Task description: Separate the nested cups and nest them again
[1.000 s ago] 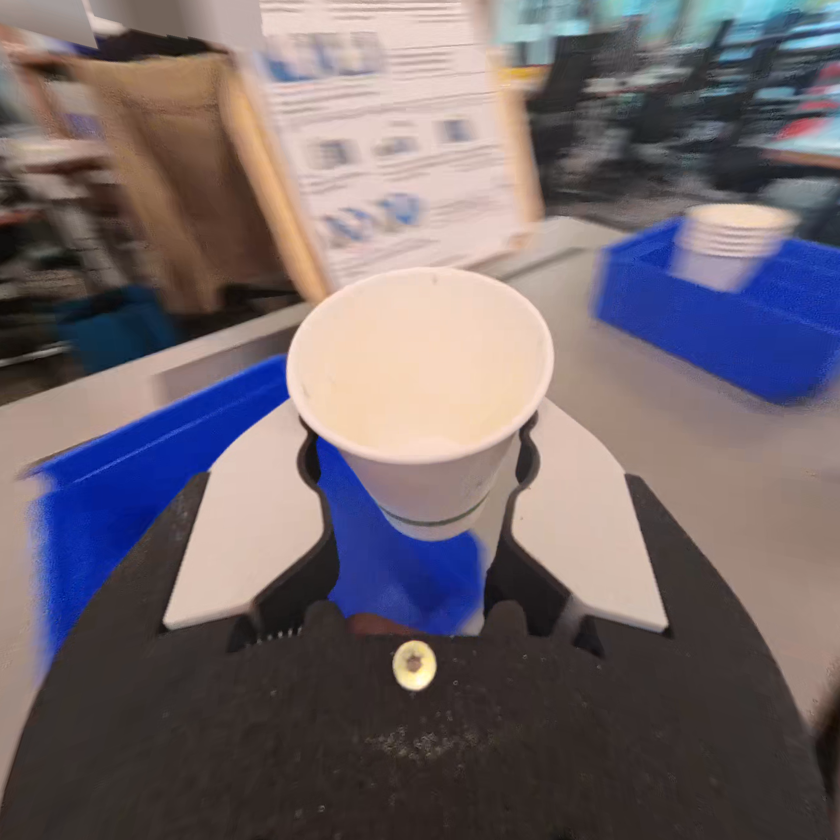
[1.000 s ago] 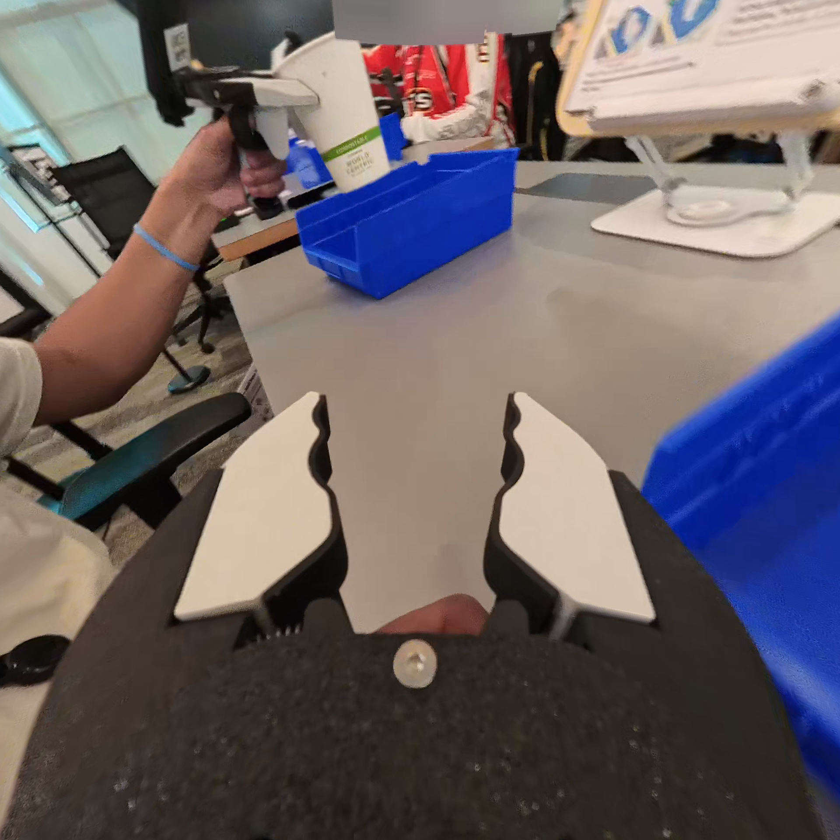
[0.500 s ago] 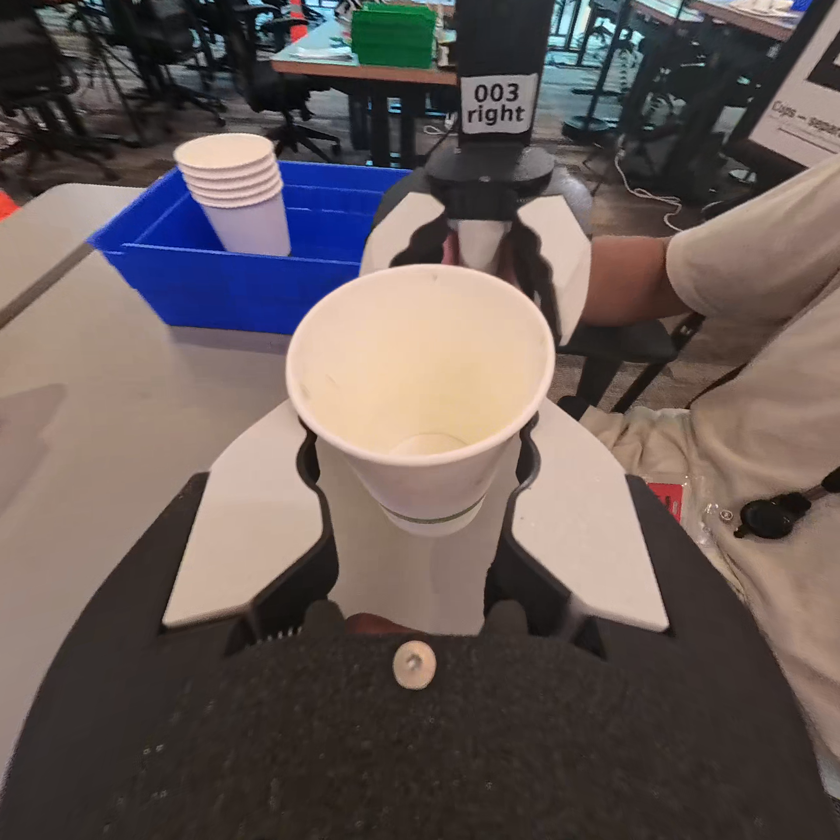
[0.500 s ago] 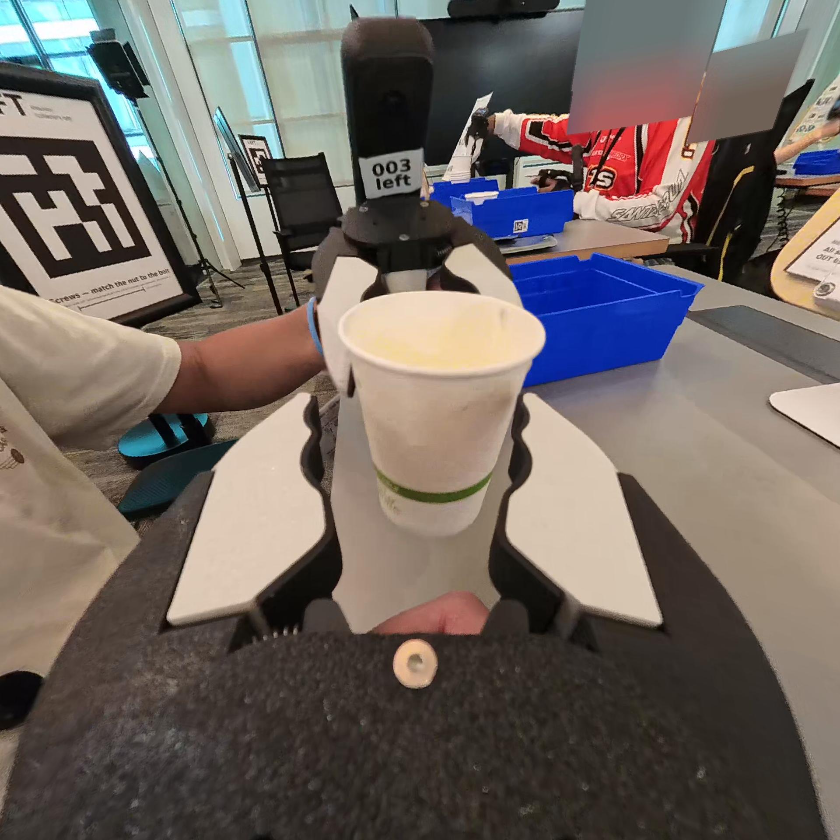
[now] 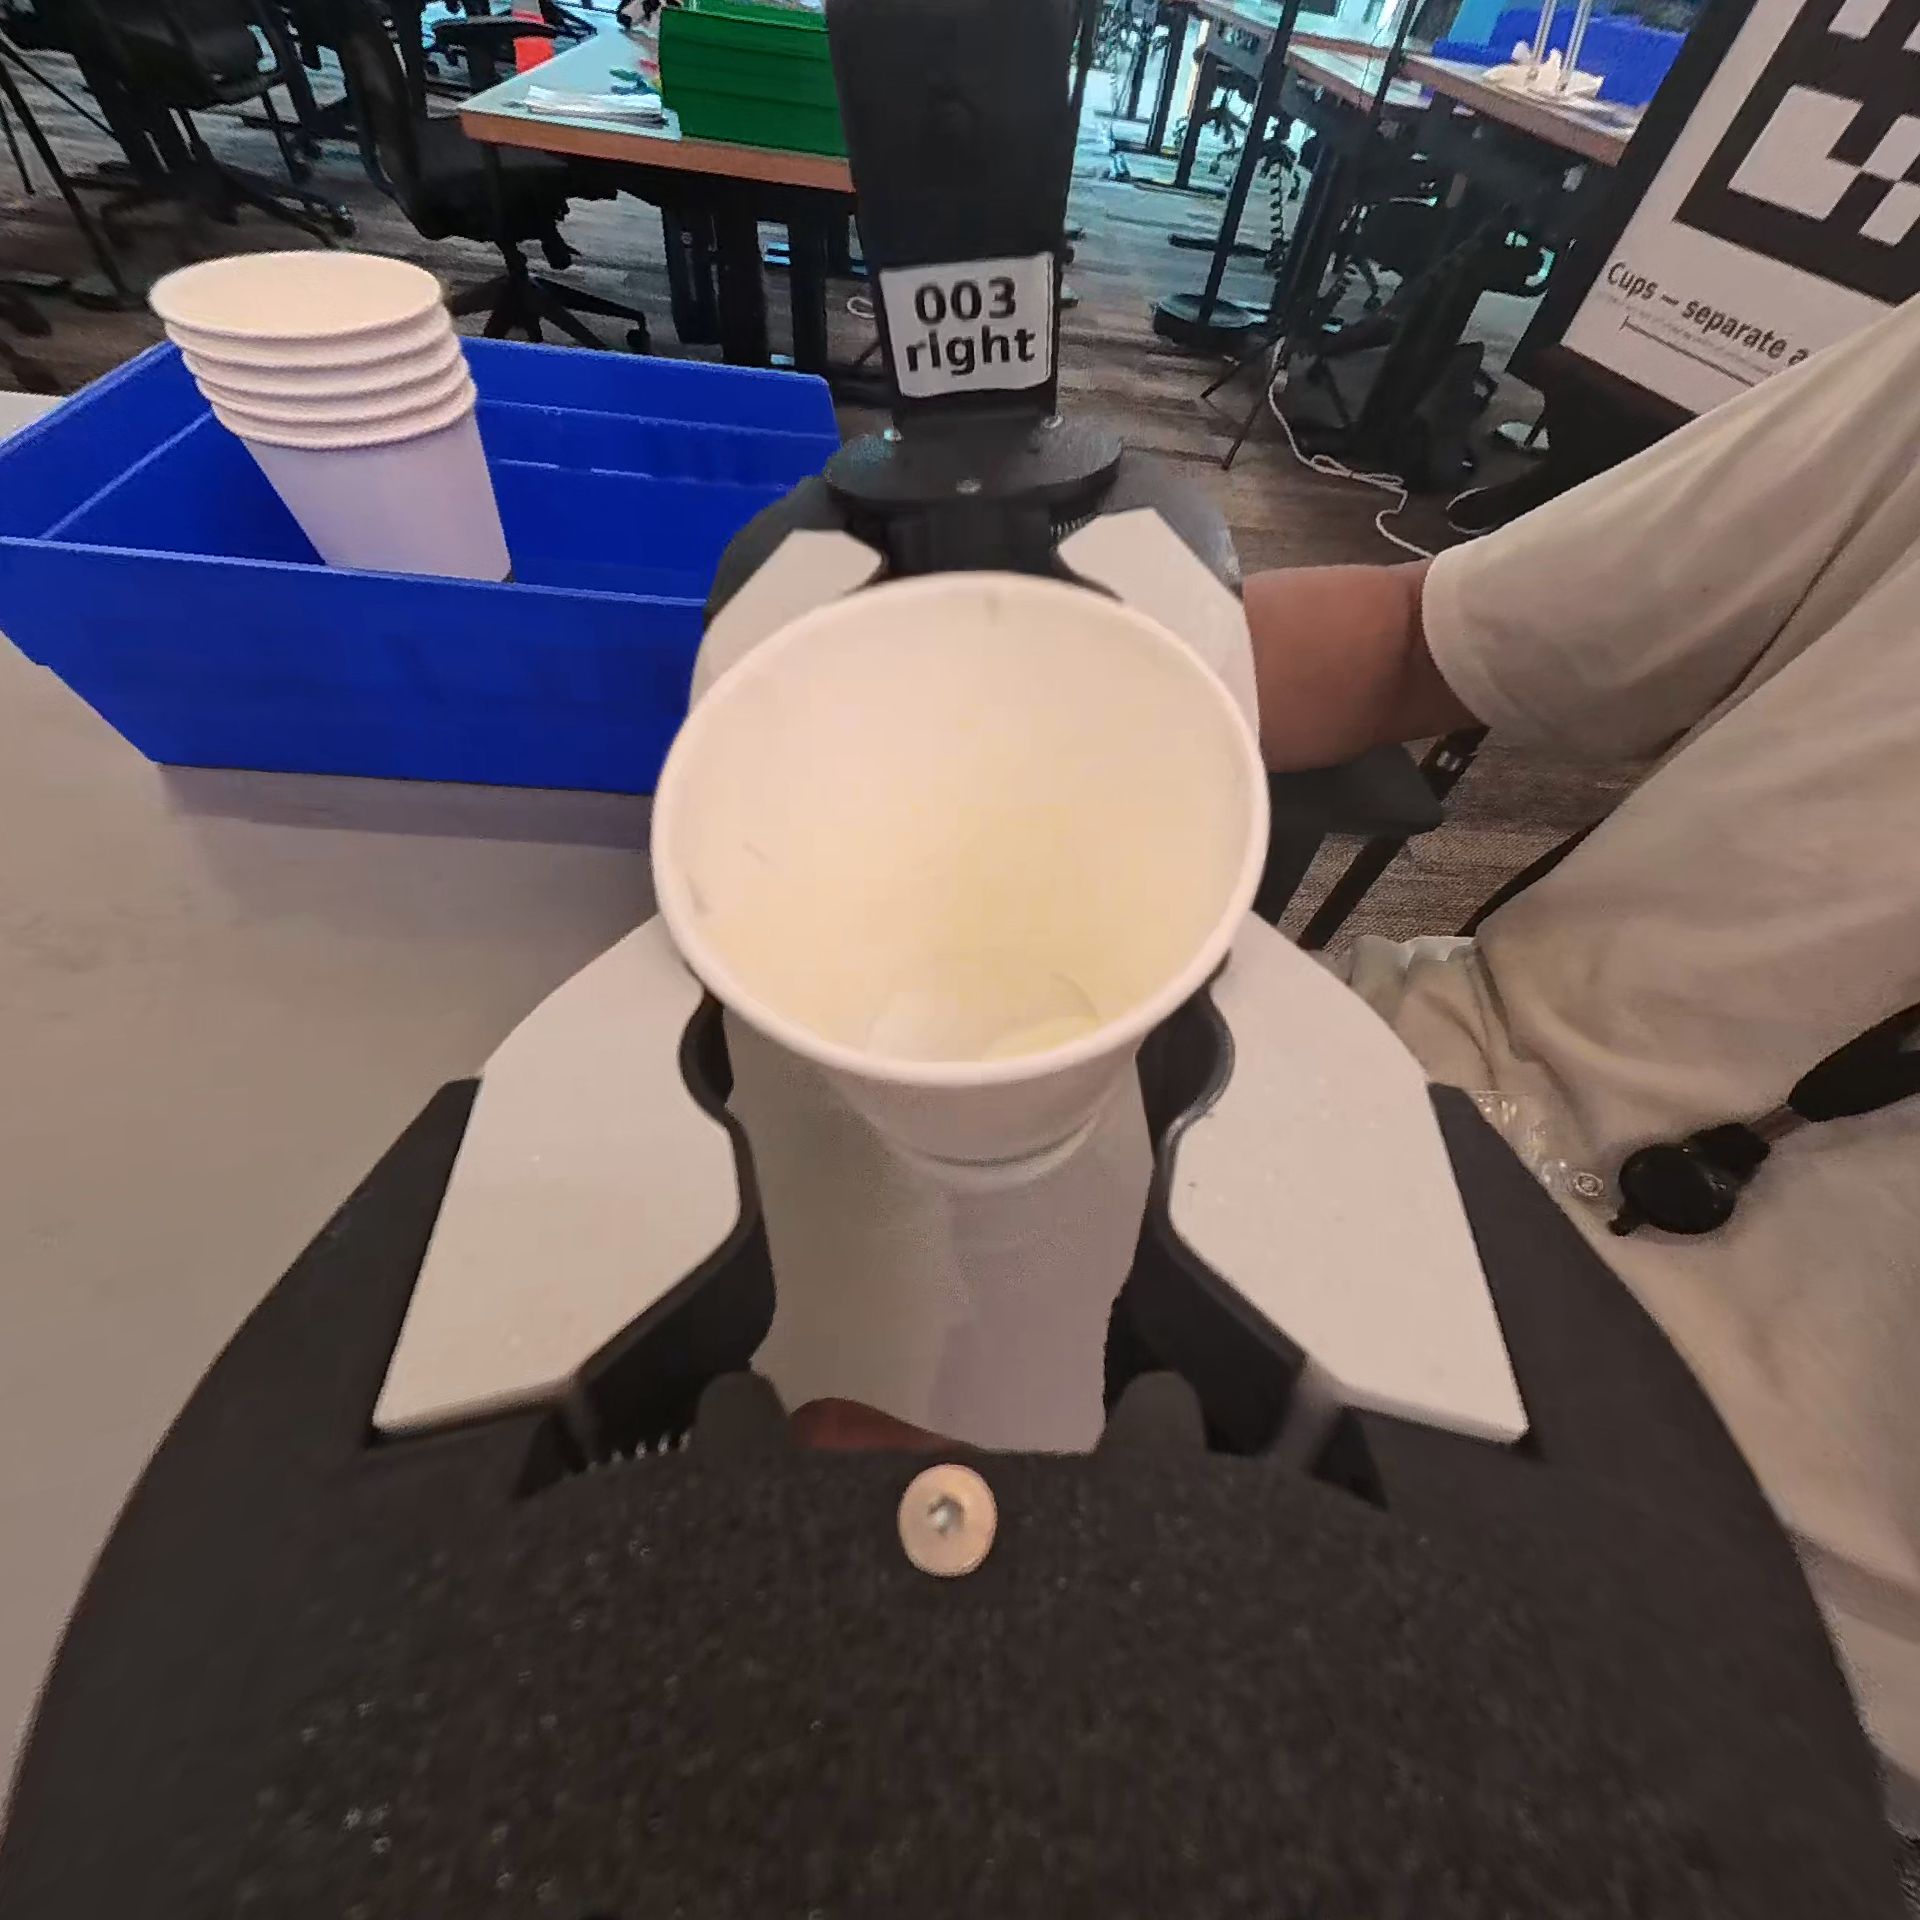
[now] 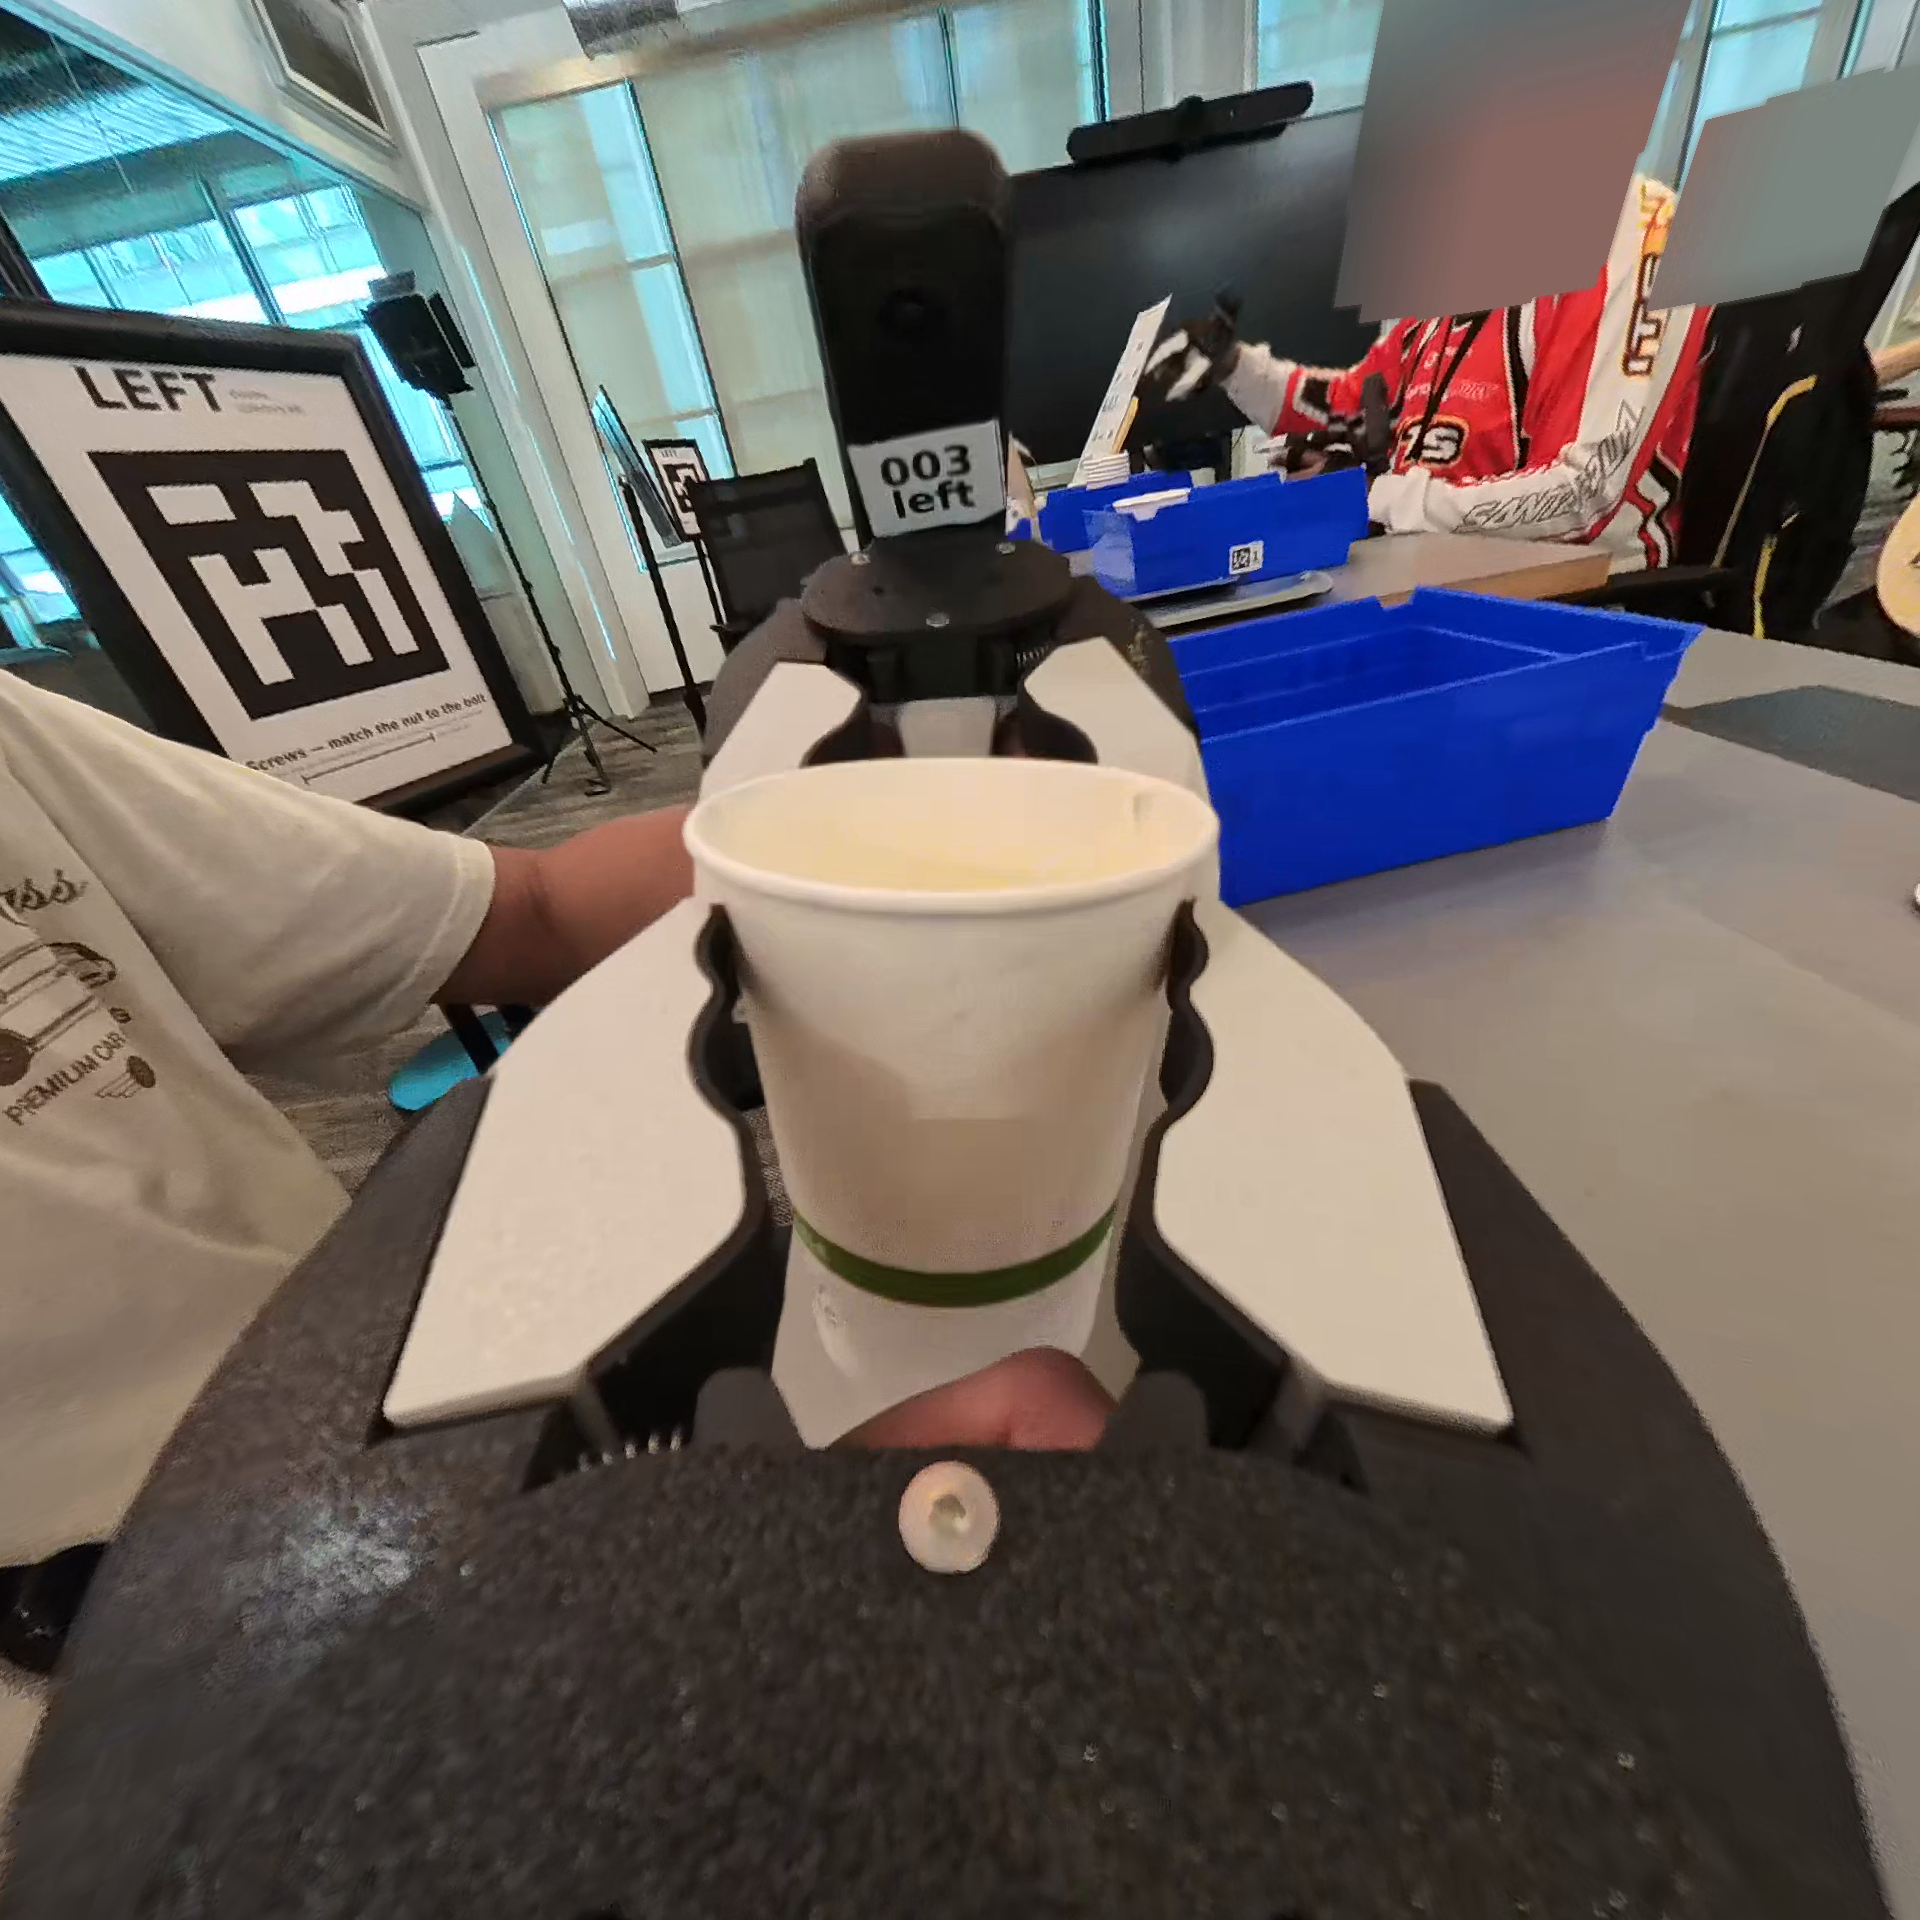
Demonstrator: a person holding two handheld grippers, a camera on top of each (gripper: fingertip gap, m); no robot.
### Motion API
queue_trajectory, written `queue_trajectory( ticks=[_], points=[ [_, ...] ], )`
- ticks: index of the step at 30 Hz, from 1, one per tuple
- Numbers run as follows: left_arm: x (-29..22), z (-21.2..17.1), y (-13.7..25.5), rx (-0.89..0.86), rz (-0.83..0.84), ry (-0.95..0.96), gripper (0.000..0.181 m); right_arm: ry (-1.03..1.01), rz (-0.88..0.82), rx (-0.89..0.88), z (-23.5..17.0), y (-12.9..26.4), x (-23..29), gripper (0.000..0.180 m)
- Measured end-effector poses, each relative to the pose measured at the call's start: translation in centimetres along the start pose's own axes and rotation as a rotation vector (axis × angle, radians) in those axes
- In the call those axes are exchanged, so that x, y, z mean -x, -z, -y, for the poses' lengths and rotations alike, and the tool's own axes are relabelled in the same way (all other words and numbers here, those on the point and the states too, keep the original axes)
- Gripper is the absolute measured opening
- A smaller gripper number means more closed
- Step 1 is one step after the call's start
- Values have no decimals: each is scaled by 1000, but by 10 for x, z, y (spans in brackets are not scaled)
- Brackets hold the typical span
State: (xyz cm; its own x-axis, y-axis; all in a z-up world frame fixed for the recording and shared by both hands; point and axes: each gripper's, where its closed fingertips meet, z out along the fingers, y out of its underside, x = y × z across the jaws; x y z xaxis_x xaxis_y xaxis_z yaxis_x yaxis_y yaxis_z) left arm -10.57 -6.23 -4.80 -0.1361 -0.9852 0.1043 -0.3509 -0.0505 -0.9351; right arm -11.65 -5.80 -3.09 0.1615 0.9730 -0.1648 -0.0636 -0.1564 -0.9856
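Stack of nested paper cups (image 5: 332, 405) seen leaning in blue bin (image 5: 343, 665) at left. Single paper cup (image 5: 956, 862) clamped by left hand-held gripper (image 5: 951, 1081); right hand-held gripper (image 6: 951, 997), apart a second ago, now brought around it, grip uncertain. Handover judged underway.

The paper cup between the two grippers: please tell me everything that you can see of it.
The paper cup is white, matt and tapered, with a rolled rim and a thin green band near its base. It is empty, upright and held in the air. The left gripper is clamped on its sides. The right gripper has its fingers against the wall just below the rim, but whether it grips is unclear.
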Motion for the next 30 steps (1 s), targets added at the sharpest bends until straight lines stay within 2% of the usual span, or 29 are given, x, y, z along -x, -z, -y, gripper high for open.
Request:
queue_trajectory(
  ticks=[5,8,10,12,15,17,19,21,24,26,30],
  points=[
    [-3,-1,-1,5,29,-17,86,25,-5,39,-2,2,3,77],
    [4,0,8,-13,157,-16,83,15,-41,51,-4,12,-2,78],
    [16,-2,23,-55,334,18,82,31,-130,52,-6,26,-9,78],
    [34,-8,48,-153,607,97,74,40,-268,22,-5,48,-21,78],
    [49,-43,91,-267,1022,251,67,128,-567,-15,2,86,-41,78],
    [46,-64,102,-247,1157,260,64,203,-742,-60,25,113,-51,79],
    [43,-68,102,-222,1183,220,63,247,-915,-115,64,146,-66,78],
    [44,-70,98,-200,1181,202,63,207,-1050,-169,103,181,-89,79],
    [45,-69,95,-219,1164,223,62,220,-1146,-172,145,217,-138,79],
    [43,-71,89,-211,1134,228,62,195,-1229,-106,149,239,-182,79],
    [38,-70,84,-181,1129,192,62,91,-1299,34,127,260,-240,80]
  ],
)
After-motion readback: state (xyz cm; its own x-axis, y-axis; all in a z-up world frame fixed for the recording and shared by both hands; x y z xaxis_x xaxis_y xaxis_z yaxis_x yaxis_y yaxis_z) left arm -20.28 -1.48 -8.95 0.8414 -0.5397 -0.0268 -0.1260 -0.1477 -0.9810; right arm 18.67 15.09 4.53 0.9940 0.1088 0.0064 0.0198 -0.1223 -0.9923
